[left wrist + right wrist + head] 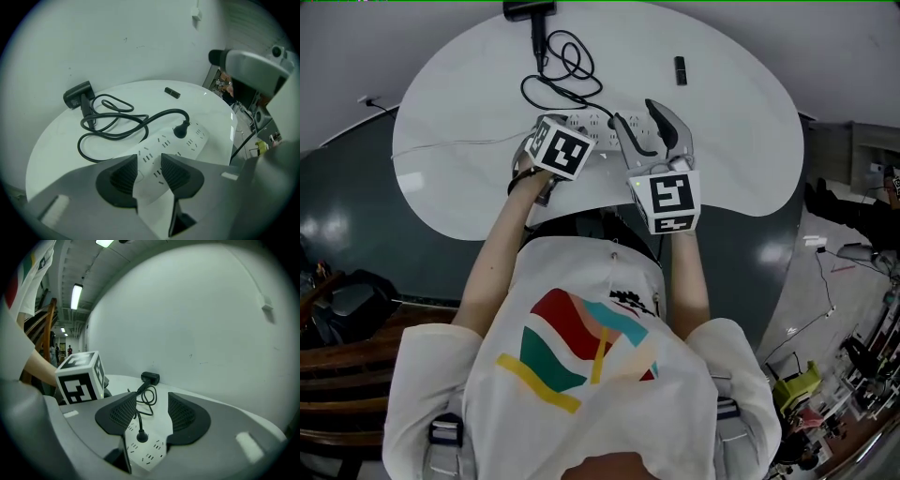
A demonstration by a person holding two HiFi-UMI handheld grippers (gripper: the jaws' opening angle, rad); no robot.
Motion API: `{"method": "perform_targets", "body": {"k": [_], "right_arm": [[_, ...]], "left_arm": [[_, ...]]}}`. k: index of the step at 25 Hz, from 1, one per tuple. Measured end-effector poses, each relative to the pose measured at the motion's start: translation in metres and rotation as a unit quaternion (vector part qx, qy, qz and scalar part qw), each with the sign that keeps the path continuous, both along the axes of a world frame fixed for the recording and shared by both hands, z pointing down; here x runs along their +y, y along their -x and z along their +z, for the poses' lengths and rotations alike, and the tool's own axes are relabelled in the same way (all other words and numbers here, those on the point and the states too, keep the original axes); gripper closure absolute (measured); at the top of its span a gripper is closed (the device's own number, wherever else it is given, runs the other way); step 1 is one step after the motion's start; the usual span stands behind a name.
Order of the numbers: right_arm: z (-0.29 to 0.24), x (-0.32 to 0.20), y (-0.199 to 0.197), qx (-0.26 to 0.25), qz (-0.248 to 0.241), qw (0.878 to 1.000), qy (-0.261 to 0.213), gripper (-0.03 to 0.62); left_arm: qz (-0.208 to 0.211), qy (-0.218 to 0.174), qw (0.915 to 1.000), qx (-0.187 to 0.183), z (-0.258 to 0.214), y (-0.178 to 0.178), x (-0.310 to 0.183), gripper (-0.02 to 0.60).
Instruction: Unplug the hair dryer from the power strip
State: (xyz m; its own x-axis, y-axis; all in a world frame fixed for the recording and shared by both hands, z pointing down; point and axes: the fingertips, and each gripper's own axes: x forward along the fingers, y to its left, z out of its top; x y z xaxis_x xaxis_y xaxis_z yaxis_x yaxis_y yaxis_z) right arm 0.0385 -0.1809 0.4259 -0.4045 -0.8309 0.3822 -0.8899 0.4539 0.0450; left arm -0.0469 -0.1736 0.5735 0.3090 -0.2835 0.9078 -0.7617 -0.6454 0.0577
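Note:
A black hair dryer [530,10] [78,95] lies at the far side of the white round table [731,141]. Its cord [112,126] coils toward a white power strip [592,123] [187,143]. The black plug [181,130] [141,437] sits upright in one of the strip's sockets. My left gripper [149,157] points steeply down at the strip's near end. Its jaws are apart, with white strip surface showing in the gap. Open wide, my right gripper [152,397] [636,114] hovers over the strip. The plug is ahead of and below its fingers, untouched.
A small black stick-like object [681,69] [172,92] lies on the table's far right. A plain wall rises behind the table, with a socket [197,15] high on it. Wooden furniture [347,347] stands at the left, and cables and clutter [853,253] lie on the floor at the right.

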Motion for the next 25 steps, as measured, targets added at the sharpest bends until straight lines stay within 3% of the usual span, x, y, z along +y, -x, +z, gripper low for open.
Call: {"method": "perform_targets", "body": {"k": [7, 13, 25], "right_arm": [[0.061, -0.002, 0.017, 0.075, -0.052, 0.995, 0.043, 0.391], [0.096, -0.004, 0.025, 0.082, -0.067, 0.991, 0.076, 0.408], [0.119, -0.008, 0.031, 0.110, -0.090, 0.986, 0.081, 0.492]], "left_arm": [[0.003, 0.001, 1.0000, -0.001, -0.001, 0.000, -0.001, 0.436], [0.005, 0.003, 1.0000, -0.002, -0.001, 0.002, 0.000, 0.435], [0.008, 0.020, 0.9996, -0.017, 0.001, 0.001, -0.002, 0.425]]}}
